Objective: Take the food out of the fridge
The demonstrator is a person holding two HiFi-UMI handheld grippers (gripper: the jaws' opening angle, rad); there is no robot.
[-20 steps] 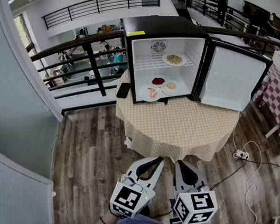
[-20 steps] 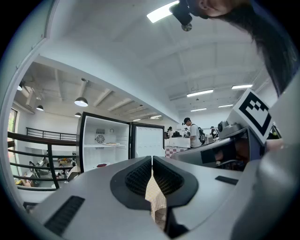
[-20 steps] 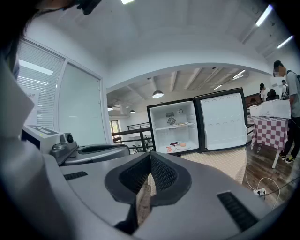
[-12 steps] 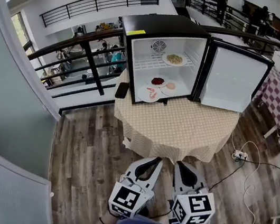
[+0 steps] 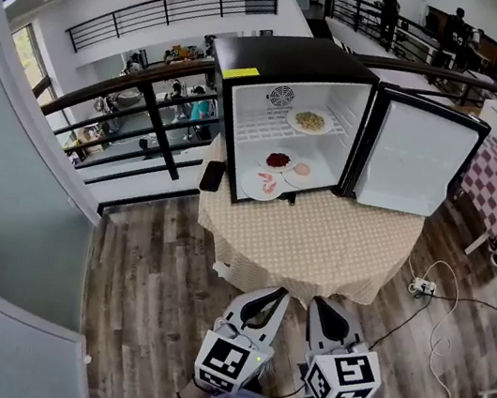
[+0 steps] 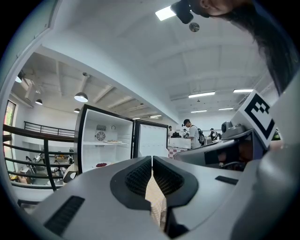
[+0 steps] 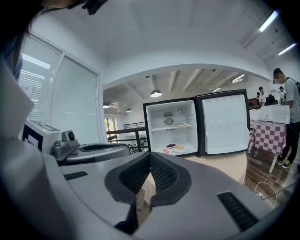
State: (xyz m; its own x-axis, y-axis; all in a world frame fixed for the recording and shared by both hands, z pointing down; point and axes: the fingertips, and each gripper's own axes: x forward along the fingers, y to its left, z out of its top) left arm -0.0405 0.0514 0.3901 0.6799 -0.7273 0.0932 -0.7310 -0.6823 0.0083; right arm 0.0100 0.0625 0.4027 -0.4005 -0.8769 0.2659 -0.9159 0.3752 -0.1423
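Observation:
A small black fridge stands open on a round table with a checked cloth, its door swung to the right. A plate of pale food sits on the upper shelf. On the fridge floor lie a plate of dark red food, a plate with a bun and a front plate with pink pieces. My left gripper and right gripper are shut and empty, side by side over the wooden floor, well short of the table. Both gripper views look toward the fridge.
A black railing runs left of the table, with a drop to a lower level behind it. A power strip and white cable lie on the floor at the right. A red-checked table stands further right. People stand in the background.
The view has shifted slightly: fridge and table sit a little lower and nearer in the head view. Both grippers stay shut and together.

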